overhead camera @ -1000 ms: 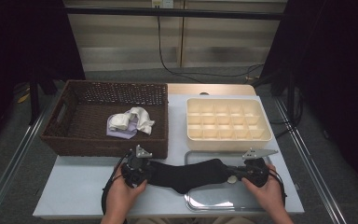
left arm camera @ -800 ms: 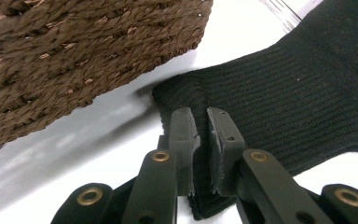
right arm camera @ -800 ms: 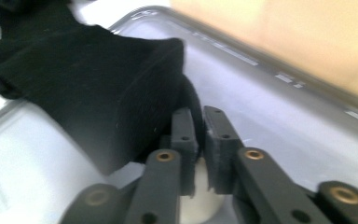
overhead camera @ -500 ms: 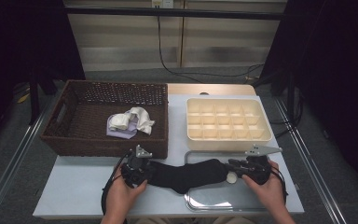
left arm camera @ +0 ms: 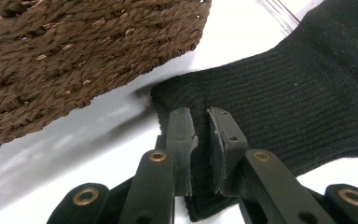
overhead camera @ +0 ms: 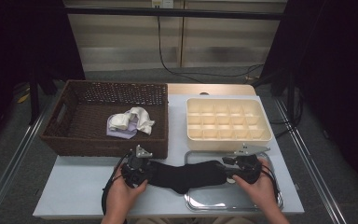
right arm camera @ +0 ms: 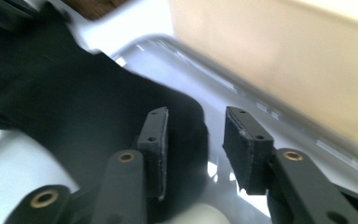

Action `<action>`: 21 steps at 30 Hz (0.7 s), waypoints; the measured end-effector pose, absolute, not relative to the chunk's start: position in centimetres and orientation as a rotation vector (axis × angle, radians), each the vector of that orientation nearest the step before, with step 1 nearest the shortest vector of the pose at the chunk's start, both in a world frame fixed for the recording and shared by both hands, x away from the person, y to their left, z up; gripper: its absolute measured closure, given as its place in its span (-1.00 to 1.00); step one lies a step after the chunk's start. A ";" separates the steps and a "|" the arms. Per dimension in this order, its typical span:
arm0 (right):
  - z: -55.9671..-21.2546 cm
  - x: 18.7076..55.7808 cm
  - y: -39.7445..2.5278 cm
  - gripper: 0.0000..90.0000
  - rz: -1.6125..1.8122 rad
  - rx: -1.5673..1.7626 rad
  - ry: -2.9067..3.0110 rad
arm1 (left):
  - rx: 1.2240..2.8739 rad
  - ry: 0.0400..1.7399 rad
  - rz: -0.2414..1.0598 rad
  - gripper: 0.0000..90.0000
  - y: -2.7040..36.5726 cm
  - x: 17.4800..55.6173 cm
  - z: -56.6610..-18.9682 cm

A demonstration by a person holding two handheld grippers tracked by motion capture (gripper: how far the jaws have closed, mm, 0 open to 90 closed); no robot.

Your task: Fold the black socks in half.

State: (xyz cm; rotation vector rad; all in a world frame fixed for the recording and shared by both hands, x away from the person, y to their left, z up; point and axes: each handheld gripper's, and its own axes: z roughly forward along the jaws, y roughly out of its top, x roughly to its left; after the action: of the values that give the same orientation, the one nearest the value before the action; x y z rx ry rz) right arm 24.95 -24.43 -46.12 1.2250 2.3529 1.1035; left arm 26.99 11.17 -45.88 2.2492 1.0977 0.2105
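Note:
A black sock (overhead camera: 186,175) lies stretched across the white table, with its right end on a metal tray (overhead camera: 242,201). My left gripper (overhead camera: 148,171) is shut on the sock's ribbed cuff (left arm camera: 298,93); in the left gripper view (left arm camera: 200,140) the fabric sits pinched between the two pads. My right gripper (overhead camera: 228,171) is at the sock's other end. In the right gripper view (right arm camera: 193,135) its jaws stand well apart over the tray (right arm camera: 205,58), and the sock's toe end (right arm camera: 74,116) lies under and beside the left jaw, not pinched.
A brown wicker basket (overhead camera: 102,145) stands just behind the left gripper, close to it (left arm camera: 74,56), and holds crumpled white and lilac cloths (overhead camera: 130,122). A cream compartment box (overhead camera: 228,119) sits behind the tray, near the right gripper (right arm camera: 284,56).
My right gripper has shifted left along the tray, and the sock now lies slacker between the two grippers. The left gripper has stayed in place on the cuff.

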 end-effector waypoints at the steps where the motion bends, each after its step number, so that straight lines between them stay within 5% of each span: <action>1: -46.4 25.0 -24.7 0.46 1.103 1.263 2.331 | 2.251 1.097 0.211 0.77 11.2 27.0 -45.9; 8: -47.2 25.4 -25.9 0.88 1.144 1.333 2.374 | 2.247 1.098 0.205 0.80 11.2 26.9 -45.7; 21: -47.2 25.2 -25.7 0.88 1.132 1.284 2.388 | 2.252 1.099 0.187 0.77 11.4 26.8 -45.6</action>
State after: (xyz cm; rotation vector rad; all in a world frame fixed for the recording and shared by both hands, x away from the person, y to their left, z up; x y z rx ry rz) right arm 25.16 -25.65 -47.18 1.2835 2.3878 1.1324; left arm 26.83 11.40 -45.62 2.2523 1.0988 0.1866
